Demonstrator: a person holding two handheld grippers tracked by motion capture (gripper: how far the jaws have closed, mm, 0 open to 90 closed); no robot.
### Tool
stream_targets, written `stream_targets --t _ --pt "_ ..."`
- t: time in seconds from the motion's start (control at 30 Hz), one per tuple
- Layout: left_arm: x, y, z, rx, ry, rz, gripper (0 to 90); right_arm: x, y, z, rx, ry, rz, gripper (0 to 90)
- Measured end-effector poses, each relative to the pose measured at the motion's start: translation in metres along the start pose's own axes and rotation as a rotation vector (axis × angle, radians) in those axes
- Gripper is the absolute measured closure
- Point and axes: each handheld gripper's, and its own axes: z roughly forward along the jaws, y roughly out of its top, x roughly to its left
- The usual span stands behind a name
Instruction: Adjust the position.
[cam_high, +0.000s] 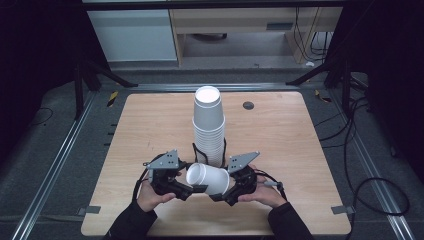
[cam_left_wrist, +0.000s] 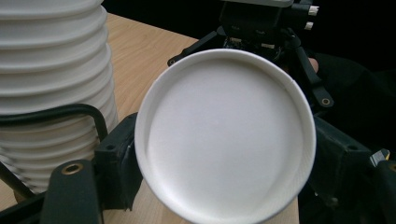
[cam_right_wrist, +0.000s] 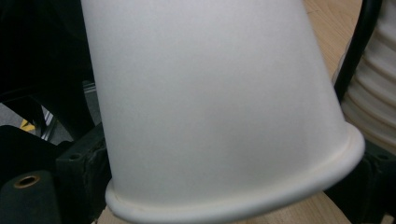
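A single white paper cup (cam_high: 207, 179) lies on its side in the air just above the light wooden surface (cam_high: 280, 135), held between the two tools near the surface's front edge; its open mouth faces the person's left and its narrower base points right; the left hand-held gripper (cam_high: 186, 189) has its black jaws closed on the cup near the rim, the pads pressed against the wall on either side in the left gripper view, where the cup's round white inside (cam_left_wrist: 224, 135) faces the camera; the right hand-held gripper (cam_high: 226, 192) clasps the cup at the base end, its jaws on both sides of the cup; just behind the cup, and close beside it, a tall stack of white paper cups (cam_high: 208, 127) stands upright mid-surface; a small dark round grommet (cam_high: 248, 105) sits farther back, well apart.
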Motion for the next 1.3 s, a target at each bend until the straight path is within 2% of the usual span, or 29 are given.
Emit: stream_targets --t 0.33,0.37,0.4,0.43,0.47,0.53,0.63,0.73,0.83,0.97,1.13,1.3 --pt "-0.001 0.0 0.001 0.008 0.019 0.007 21.6 -0.001 -0.001 0.0 0.013 -0.003 0.002 11.6" --pt "-0.001 0.001 0.0 0.019 0.091 0.02 19.2 -0.001 -0.001 -0.001 0.016 -0.002 0.0 41.4" --pt "0.001 0.0 0.0 0.022 0.076 0.008 19.2 -0.002 -0.002 -0.005 -0.035 0.017 -0.007 56.9" --pt "0.002 -0.001 -0.001 0.008 0.057 0.001 19.8 -0.005 -0.002 -0.007 -0.056 0.044 0.025 55.4" --pt "0.003 -0.003 0.001 -0.009 0.044 -0.01 20.8 -0.006 -0.002 -0.008 -0.06 0.066 0.033 52.9" --pt "0.004 -0.004 0.004 -0.007 0.018 -0.016 22.0 -0.004 -0.001 -0.009 -0.04 0.047 0.007 45.3" --pt "0.003 -0.005 0.006 0.024 0.046 0.006 22.7 0.0 -0.001 -0.003 -0.016 0.017 -0.015 35.1" --pt "0.004 -0.004 0.001 0.007 0.053 0.004 23.1 0.0 -0.002 -0.001 0.005 0.022 -0.017 25.3" --pt "0.009 -0.005 -0.005 -0.002 0.057 -0.009 23.4 -0.001 -0.003 -0.003 0.015 0.009 -0.012 19.2" --pt "0.012 -0.005 -0.012 -0.026 0.033 -0.028 23.7 -0.003 -0.003 -0.006 0.008 0.001 0.007 16.3" --pt "0.011 -0.004 -0.013 -0.03 0.024 -0.024 23.9 -0.004 -0.003 -0.006 0.009 -0.016 0.01 10.5" --pt "0.008 -0.003 -0.011 -0.035 -0.025 -0.026 24.0 -0.003 -0.002 -0.006 -0.022 -0.005 0.011 7.8"
